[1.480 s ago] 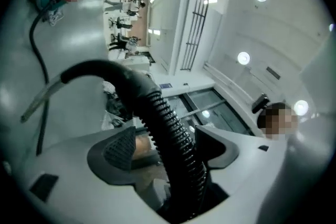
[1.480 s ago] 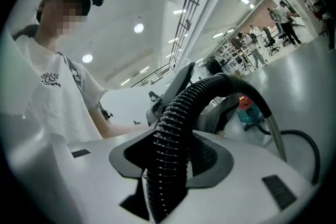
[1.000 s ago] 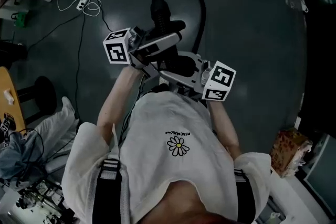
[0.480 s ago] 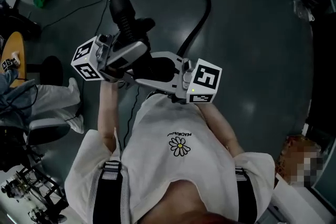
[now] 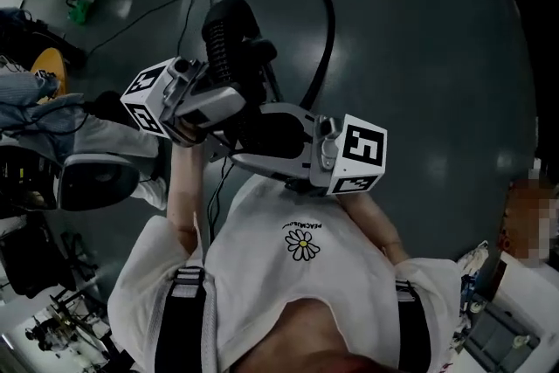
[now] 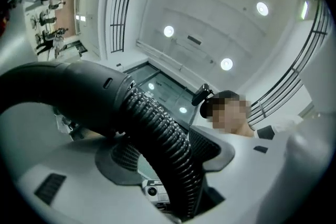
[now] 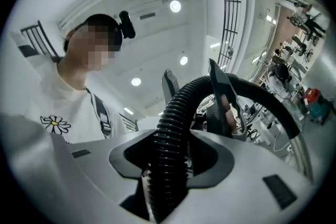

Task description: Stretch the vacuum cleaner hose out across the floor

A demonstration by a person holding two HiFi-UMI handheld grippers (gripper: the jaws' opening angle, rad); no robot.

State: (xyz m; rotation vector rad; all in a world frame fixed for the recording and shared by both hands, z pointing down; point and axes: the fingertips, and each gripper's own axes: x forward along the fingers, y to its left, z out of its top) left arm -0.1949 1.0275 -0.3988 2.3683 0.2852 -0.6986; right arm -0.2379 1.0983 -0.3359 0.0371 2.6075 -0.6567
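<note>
Head view: both grippers clamped on the vacuum hose [image 5: 327,22], held up in front of the person's chest.
Left gripper [image 5: 229,93] [image 6: 173,165] grips the ribbed part just below the smooth black cuff [image 6: 68,92]. Right gripper [image 5: 266,135] [image 7: 168,160] grips the ribbed part close beside it. The cuffed end points up and away from the person. The rest of the hose drops to the grey floor [image 5: 419,57] and runs in a long curve to the frame's top edge.

A white T-shirt [image 5: 262,293] carries one small line of dark print [image 5: 301,225], upside down in the head view, that seems to read "PEACEMINUSONE", beside a daisy emblem [image 5: 302,245]. The cubes on the left gripper [image 6: 163,152] and right gripper [image 7: 170,160] show square black-and-white code patterns.
</note>
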